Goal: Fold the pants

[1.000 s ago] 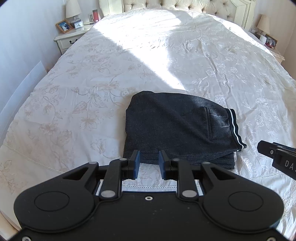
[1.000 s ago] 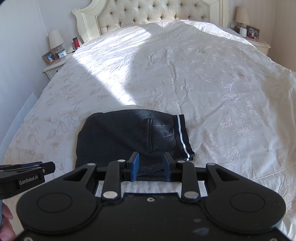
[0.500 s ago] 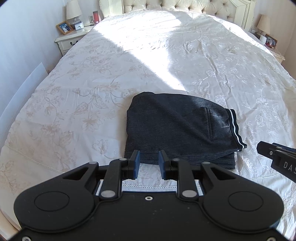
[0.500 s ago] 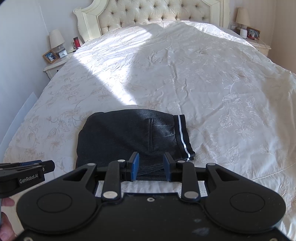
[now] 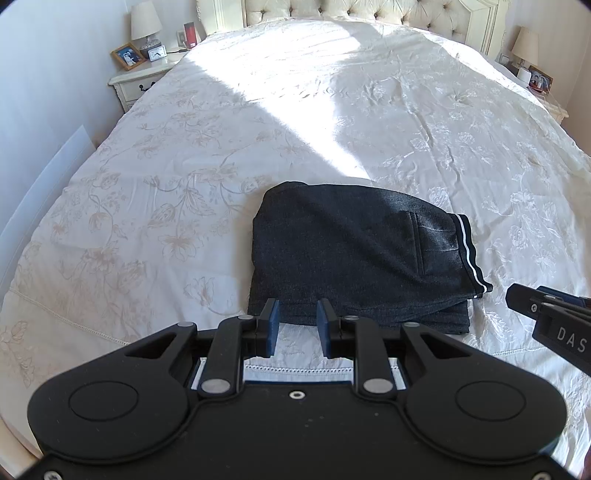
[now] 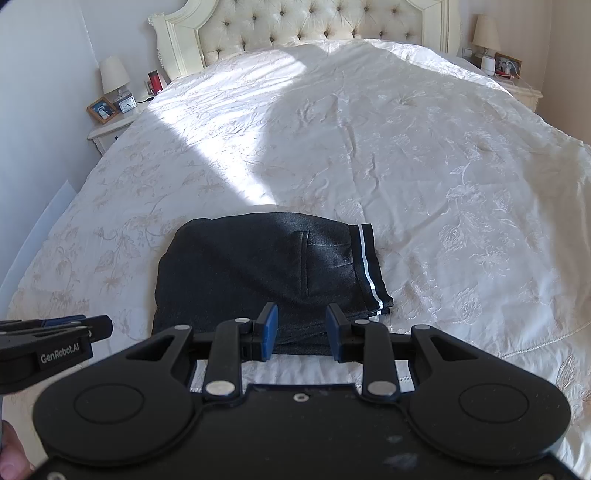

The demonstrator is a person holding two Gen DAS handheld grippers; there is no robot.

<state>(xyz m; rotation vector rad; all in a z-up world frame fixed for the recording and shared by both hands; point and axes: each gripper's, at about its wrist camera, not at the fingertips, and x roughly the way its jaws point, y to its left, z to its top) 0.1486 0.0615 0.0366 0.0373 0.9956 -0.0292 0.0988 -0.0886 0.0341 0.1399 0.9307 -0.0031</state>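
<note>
Dark grey pants [image 5: 354, 254] lie folded into a compact rectangle on the cream bedspread [image 5: 184, 206], waistband with a white stripe at the right. They also show in the right wrist view [image 6: 266, 273]. My left gripper [image 5: 297, 323] is open and empty, held just short of the pants' near left edge. My right gripper [image 6: 301, 326] is open and empty, near the pants' near right edge. Each gripper shows at the edge of the other's view: the right one [image 5: 546, 314], the left one [image 6: 55, 339].
The bed's foot edge with a lace hem [image 5: 295, 371] runs just under the grippers. A tufted headboard [image 6: 295, 26] stands at the far end. Nightstands with lamps and photo frames stand at far left [image 5: 144, 70] and far right [image 6: 517, 85].
Both grippers have drawn back slightly and risen a little from the pants. The pants have not moved.
</note>
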